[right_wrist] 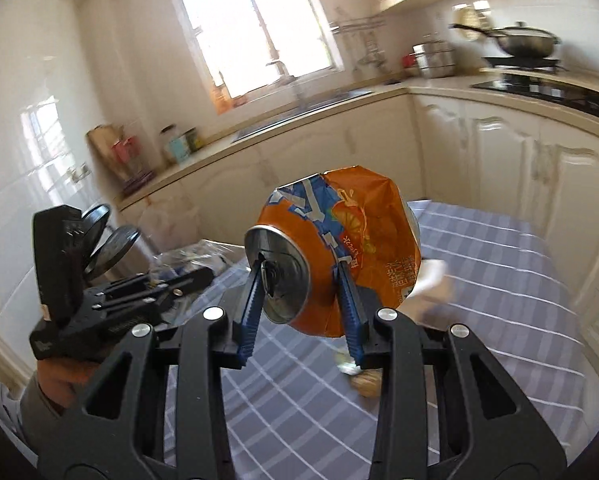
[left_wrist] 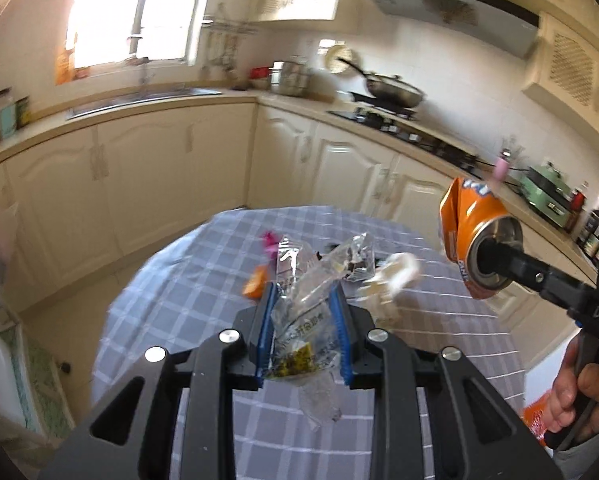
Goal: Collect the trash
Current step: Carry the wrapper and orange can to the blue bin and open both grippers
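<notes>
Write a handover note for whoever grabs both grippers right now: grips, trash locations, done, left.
Left gripper: shut on a clear plastic wrapper, held above the checked tablecloth.
Right gripper: shut on a crushed orange can, one finger in its mouth, also in the air.
Done: both pieces lifted.
Left: no bin in view; drop both, then collect the white crumpled paper, orange scrap, pink bit and other wrappers still on the table.

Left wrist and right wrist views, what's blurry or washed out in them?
Left wrist view: the window is blown out white, the table litter and countertop smear with motion, while the clear wrapper stays fairly sharp. Right wrist view: the window glares too, the wok is streaked, the crushed orange can stays crisp; both bend straight edges.
</notes>
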`<state>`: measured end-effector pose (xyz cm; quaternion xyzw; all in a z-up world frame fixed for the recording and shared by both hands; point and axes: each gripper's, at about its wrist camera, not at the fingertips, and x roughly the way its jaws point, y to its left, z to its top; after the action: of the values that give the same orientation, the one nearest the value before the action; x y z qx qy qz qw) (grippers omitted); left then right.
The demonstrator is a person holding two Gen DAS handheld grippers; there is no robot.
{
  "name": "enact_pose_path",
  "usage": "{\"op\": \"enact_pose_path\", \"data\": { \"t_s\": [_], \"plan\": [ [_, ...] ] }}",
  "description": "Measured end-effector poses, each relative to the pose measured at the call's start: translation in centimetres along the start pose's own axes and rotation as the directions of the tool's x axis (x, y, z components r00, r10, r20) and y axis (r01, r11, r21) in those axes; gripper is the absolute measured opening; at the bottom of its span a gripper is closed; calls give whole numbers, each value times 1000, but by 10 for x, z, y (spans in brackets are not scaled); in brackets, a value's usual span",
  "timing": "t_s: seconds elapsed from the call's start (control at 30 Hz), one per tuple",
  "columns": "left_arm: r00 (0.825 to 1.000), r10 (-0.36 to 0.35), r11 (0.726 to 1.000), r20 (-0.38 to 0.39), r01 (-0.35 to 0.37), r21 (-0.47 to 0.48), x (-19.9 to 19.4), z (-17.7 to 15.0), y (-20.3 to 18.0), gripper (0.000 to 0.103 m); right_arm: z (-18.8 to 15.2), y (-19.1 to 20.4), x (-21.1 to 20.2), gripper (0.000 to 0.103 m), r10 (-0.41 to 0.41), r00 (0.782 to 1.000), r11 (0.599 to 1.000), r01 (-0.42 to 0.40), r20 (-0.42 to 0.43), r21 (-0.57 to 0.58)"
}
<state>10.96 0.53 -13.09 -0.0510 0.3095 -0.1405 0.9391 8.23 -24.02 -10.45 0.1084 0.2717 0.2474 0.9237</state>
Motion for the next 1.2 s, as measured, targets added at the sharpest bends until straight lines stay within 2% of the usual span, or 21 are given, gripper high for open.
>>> {"op": "enact_pose_path", "data": {
  "t_s": [0.1, 0.2, 0.3, 0.4, 0.5, 0.6, 0.63, 0.7, 0.73, 0.9, 1.0, 1.1, 1.2],
  "plan": [
    [998, -57, 998, -11, 57, 38, 9, 5, -32, 25, -5, -30, -33, 35, -61, 997, 997, 60, 37, 46],
    [991, -126, 988, -37, 129, 86, 24, 7, -76, 25, -16, -69, -76, 35, -156, 985, 983, 147, 71, 113],
    [977, -199, 968, -76, 208, 138, 39, 7, -125, 25, -29, -100, -112, 35, -233, 969, 963, 217, 85, 163],
    [955, -267, 940, -128, 287, 185, 58, 0, -177, 25, -45, -134, -151, 35, -317, 943, 929, 287, 101, 234],
    [925, -324, 904, -200, 365, 223, 80, -12, -228, 25, -70, -169, -188, 35, -399, 912, 883, 353, 99, 309],
    [889, -363, 864, -278, 433, 256, 103, -25, -279, 25, -102, -208, -217, 35, -473, 879, 818, 410, 65, 404],
    [872, -376, 843, -313, 462, 275, 112, -33, -302, 25, -110, -218, -222, 35, -483, 874, 802, 417, 55, 427],
    [854, -383, 816, -352, 491, 305, 120, -45, -330, 25, -133, -241, -234, 35, -504, 864, 759, 427, 27, 492],
    [840, -384, 797, -384, 512, 321, 126, -55, -348, 25, -141, -246, -236, 35, -504, 863, 747, 424, 20, 512],
    [780, -370, 743, -505, 575, 343, 159, -92, -411, 25, -191, -290, -246, 35, -510, 859, 658, 421, -42, 624],
    [732, -343, 716, -589, 610, 340, 182, -120, -445, 25, -222, -315, -243, 35, -488, 870, 591, 390, -72, 706],
    [709, -297, 709, -640, 613, 349, 201, -147, -466, 25, -247, -336, -245, 35, -461, 885, 539, 343, -71, 769],
    [655, -251, 716, -713, 622, 319, 230, -177, -484, 25, -267, -351, -243, 35, -445, 892, 486, 314, -78, 816]
  ]
}}
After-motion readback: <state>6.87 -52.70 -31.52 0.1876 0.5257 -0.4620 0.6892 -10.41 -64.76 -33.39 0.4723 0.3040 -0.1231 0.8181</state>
